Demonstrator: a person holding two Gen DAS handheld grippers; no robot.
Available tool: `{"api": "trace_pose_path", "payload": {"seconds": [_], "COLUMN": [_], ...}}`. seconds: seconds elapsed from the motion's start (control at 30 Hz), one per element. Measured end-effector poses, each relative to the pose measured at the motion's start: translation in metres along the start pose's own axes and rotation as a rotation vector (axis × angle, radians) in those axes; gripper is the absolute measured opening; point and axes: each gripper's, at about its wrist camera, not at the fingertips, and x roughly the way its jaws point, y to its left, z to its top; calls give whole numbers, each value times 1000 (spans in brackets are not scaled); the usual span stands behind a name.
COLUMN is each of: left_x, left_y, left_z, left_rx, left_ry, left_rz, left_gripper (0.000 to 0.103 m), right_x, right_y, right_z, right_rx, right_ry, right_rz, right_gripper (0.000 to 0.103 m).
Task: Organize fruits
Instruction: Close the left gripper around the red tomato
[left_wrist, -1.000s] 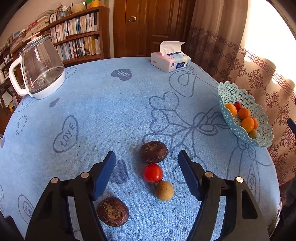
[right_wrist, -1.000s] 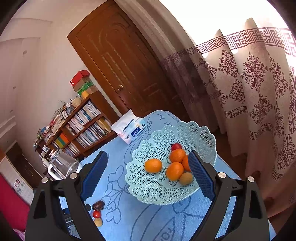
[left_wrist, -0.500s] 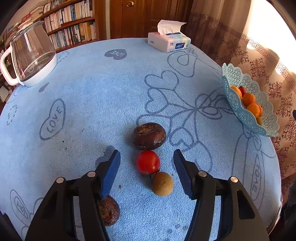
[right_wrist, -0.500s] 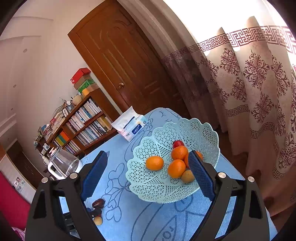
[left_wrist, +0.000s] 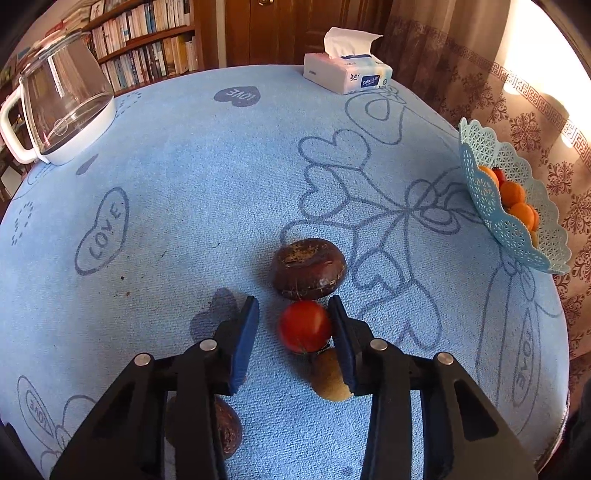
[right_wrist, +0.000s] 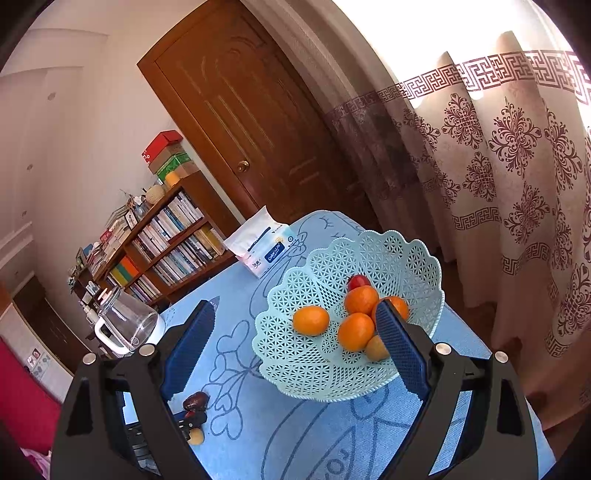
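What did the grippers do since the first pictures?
The left gripper came down around the red tomato, and its jaws are closing; the right pad touches it, the left does not yet. The right gripper stayed wide open by the basket. The fruits did not move.

the left tongs (left_wrist: 293, 317) point steeply down at the bench, blue pads facing each other, jaws closing with a small red fruit between them. the right-hand pad looks to be touching it; the other pad stands a little clear. the right tongs (right_wrist: 295, 325) are held higher, tipped only slightly down, jaws spread wide with nothing gripped between the pads.
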Motion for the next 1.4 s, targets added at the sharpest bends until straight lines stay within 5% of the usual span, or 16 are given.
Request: {"api": "trace_pose_path", "payload": {"seconds": [0.17,0.83,1.4], "left_x": [-5,-63,-106], "left_y": [1,38,65], "left_z": [-3,-22,-35], "left_rx": [8,-83,-134], "left_ry": [-14,-156,-362], "left_rz": [-4,14,75], "left_gripper": [27,27,27], "right_x": [1,11,48], "right_y": [2,15,86], "right_z": [-1,-16,-87], "right_rx": [-7,-46,-259], "right_ry": [4,44,293], "right_rz": [2,14,123], "right_gripper": [90,90,90]}}
